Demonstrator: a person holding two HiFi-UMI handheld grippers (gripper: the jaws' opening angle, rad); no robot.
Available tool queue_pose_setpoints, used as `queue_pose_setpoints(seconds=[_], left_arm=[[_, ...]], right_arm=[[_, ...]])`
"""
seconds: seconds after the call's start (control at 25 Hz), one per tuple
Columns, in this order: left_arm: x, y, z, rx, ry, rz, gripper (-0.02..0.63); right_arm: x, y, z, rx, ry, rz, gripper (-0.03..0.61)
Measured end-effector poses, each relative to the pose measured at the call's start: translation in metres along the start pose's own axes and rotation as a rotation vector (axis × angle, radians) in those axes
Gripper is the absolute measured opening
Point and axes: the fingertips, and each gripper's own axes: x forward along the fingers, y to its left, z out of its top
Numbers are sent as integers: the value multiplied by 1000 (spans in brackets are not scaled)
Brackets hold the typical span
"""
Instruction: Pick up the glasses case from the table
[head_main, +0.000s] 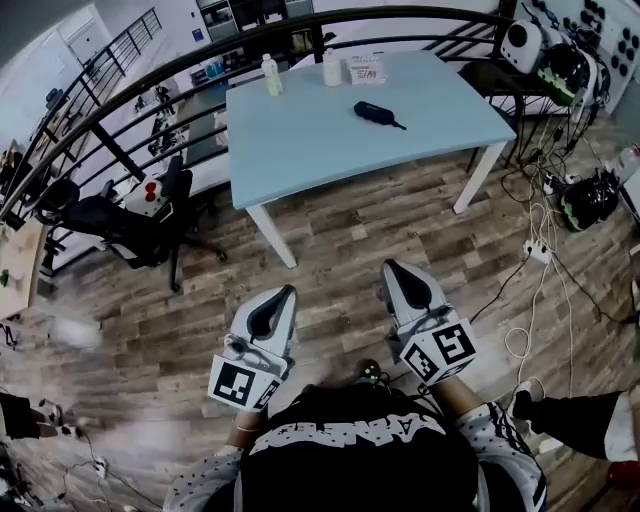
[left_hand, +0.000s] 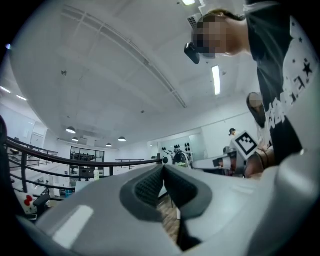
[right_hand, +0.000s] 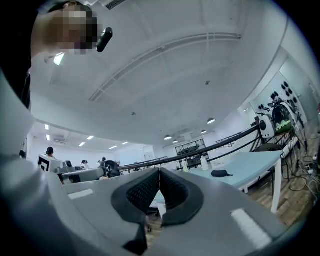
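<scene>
The glasses case (head_main: 375, 113) is a dark oblong lying on the light blue table (head_main: 300, 140), towards its far right part. In the right gripper view the glasses case (right_hand: 219, 173) shows small on the table (right_hand: 255, 161), ahead and to the right of the jaws. Both grippers hover over the wooden floor, well short of the table. My left gripper (head_main: 288, 292) and my right gripper (head_main: 391, 267) point towards the table. The jaw tips of the left gripper (left_hand: 163, 168) meet with nothing between them, and so do those of the right gripper (right_hand: 159, 173).
Two bottles (head_main: 271, 75) (head_main: 331, 68) and a white card (head_main: 367, 68) stand at the table's far edge, before a black railing (head_main: 150, 90). A black office chair (head_main: 130, 225) stands left of the table. Cables and a power strip (head_main: 538, 252) lie on the floor at right.
</scene>
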Motion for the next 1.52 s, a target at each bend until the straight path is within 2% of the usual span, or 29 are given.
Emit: queue_pose_setpoints(seconds=[0.4,0.8,1.04,1.52], left_arm=[[45,-41,-7,1,14,-15,0],[77,-63,-10,1,34,-46,0],[107,-66,-25,-4,56,-95,0],[213,-60,-43,-89,-4,-287,0]], right_arm=[[-25,-54,4,23,-6,-4,21],[-45,-93,6,55,-17,-45,21],[-49,-121,6,60,-14,-112,21],[-37,-199,24,13,-38,-310,21]])
